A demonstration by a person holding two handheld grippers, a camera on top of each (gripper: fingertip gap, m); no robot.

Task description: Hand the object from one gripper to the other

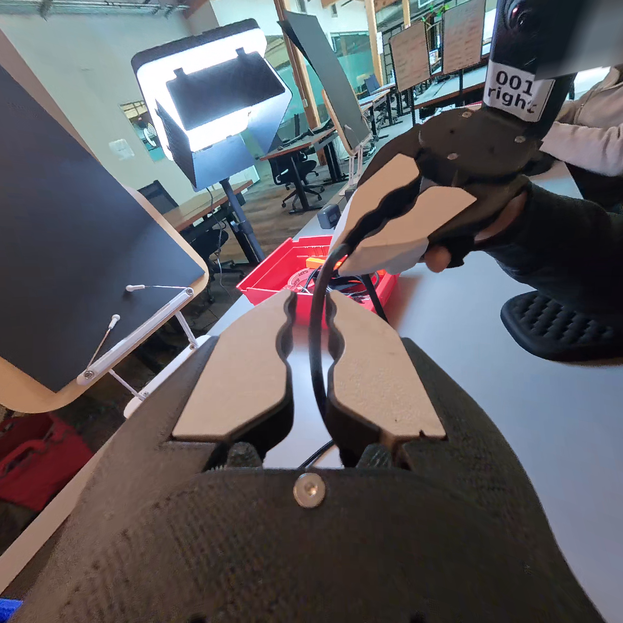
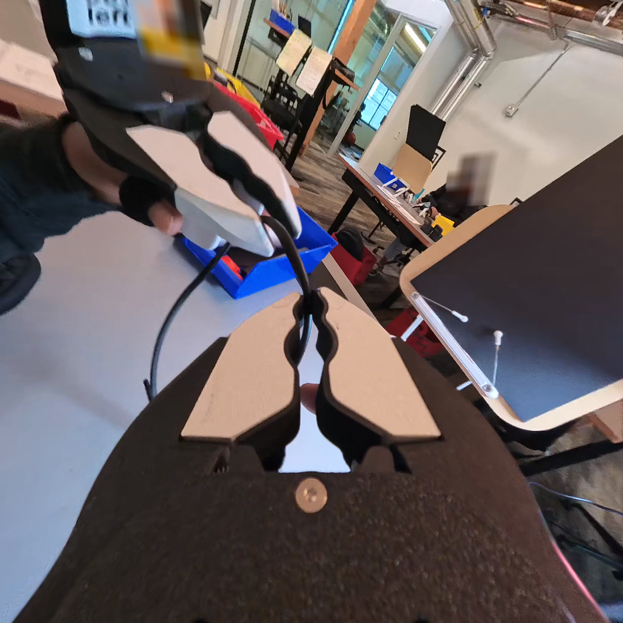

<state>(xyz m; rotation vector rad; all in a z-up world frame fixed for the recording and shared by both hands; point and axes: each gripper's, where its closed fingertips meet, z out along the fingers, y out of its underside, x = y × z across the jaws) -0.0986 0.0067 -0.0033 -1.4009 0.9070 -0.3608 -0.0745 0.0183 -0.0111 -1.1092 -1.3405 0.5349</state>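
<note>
A black cable runs between my two grippers above the pale grey table. My left gripper is open; the cable passes through the gap between its jaws, close to the right finger. My right gripper, held in a gloved hand at the upper right, is shut on the cable at its tips. In the right wrist view my right gripper pinches the cable, which rises to my left gripper. A second stretch of the cable hangs in a loop to the left.
A red bin with small parts stands on the table behind the grippers. A blue bin sits near the table edge. A black mesh pad lies at the right. A black board on a stand and a lit lamp panel stand beyond the table edge. My two grippers' fingertips are within a few centimetres of each other.
</note>
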